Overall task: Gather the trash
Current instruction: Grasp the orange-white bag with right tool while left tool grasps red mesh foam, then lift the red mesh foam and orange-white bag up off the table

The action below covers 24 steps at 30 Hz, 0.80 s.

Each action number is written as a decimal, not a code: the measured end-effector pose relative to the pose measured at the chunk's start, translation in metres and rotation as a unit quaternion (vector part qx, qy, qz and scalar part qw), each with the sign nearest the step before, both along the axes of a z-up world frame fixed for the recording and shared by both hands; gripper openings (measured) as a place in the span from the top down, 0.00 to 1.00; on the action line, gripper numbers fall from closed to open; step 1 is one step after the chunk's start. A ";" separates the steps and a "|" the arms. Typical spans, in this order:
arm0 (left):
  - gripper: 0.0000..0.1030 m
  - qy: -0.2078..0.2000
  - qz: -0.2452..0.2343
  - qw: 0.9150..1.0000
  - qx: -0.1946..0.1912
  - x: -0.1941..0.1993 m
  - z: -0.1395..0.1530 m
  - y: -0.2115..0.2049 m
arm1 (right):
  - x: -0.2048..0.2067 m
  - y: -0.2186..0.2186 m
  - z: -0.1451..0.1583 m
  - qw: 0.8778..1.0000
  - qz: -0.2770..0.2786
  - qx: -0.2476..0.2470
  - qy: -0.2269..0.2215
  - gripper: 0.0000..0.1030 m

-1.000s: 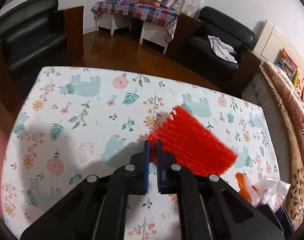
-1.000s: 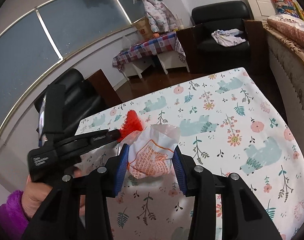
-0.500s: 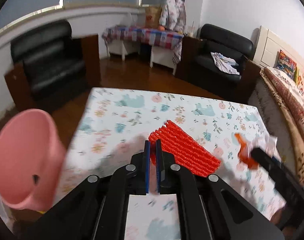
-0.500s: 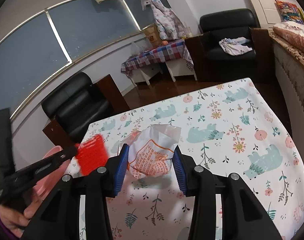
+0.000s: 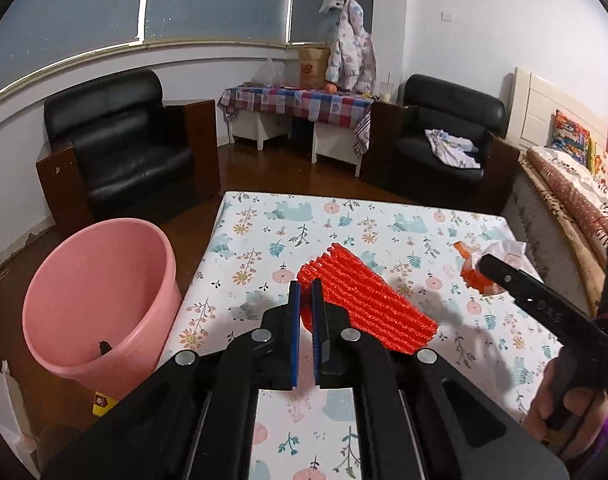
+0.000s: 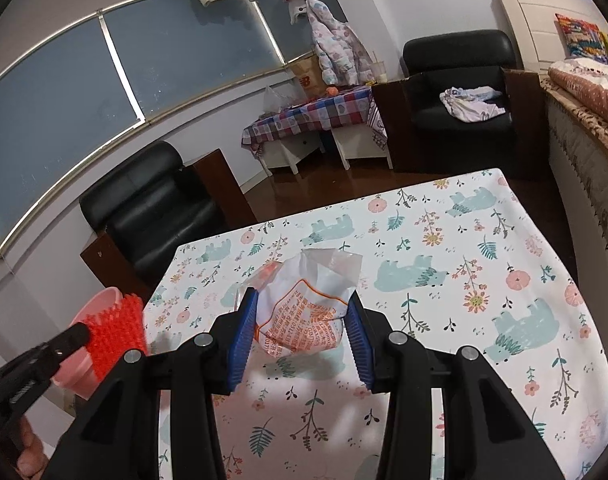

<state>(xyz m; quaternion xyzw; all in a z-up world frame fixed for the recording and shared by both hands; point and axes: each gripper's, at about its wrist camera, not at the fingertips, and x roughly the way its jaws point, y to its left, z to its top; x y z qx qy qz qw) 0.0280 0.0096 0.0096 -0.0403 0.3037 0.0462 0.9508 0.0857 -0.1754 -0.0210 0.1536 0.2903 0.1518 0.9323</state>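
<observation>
Your left hand-held gripper (image 5: 306,300) is clenched on one corner of the red foam net (image 5: 364,304), a flat ribbed sleeve. In the left wrist view its long axis runs from the jaws toward 4 o'clock, the ribs lying along that line, with its free end hanging above the worktop (image 5: 384,216) and casting a shadow on the patterned cloth. In the right wrist view the same net (image 6: 114,334) shows at 9 o'clock, in front of the bucket's rim.

Your right hand-held gripper (image 6: 302,332) is grasping the crumpled wrapper (image 6: 304,312), white paper with orange print and a clear plastic flap. Both blue pads press its sides, and the crumpled top points away from you toward 12 o'clock. It is held above the worktop, near the edge closest to the bucket.

The pink bucket (image 5: 100,308) stands on the floor at 9 o'clock in the left wrist view, just beside the worktop's left edge, its mouth tipped toward the camera. Inside it you can see one small dark scrap (image 5: 103,347) low on the wall; what it is cannot be made out.
</observation>
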 end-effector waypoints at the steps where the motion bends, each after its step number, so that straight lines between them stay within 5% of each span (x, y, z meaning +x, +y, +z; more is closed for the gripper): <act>1: 0.96 -0.003 -0.001 1.000 -0.002 -0.002 0.001 0.000 | -0.005 0.002 0.003 1.000 -0.002 -0.003 -0.008 0.59; 13: 0.96 -0.011 0.003 1.000 -0.001 -0.021 0.003 0.008 | -0.046 0.049 0.031 0.996 0.044 -0.045 -0.067 0.59; 24: 0.96 -0.003 0.030 0.999 -0.013 -0.027 -0.002 0.027 | -0.061 0.090 0.030 0.991 0.082 -0.080 -0.074 0.59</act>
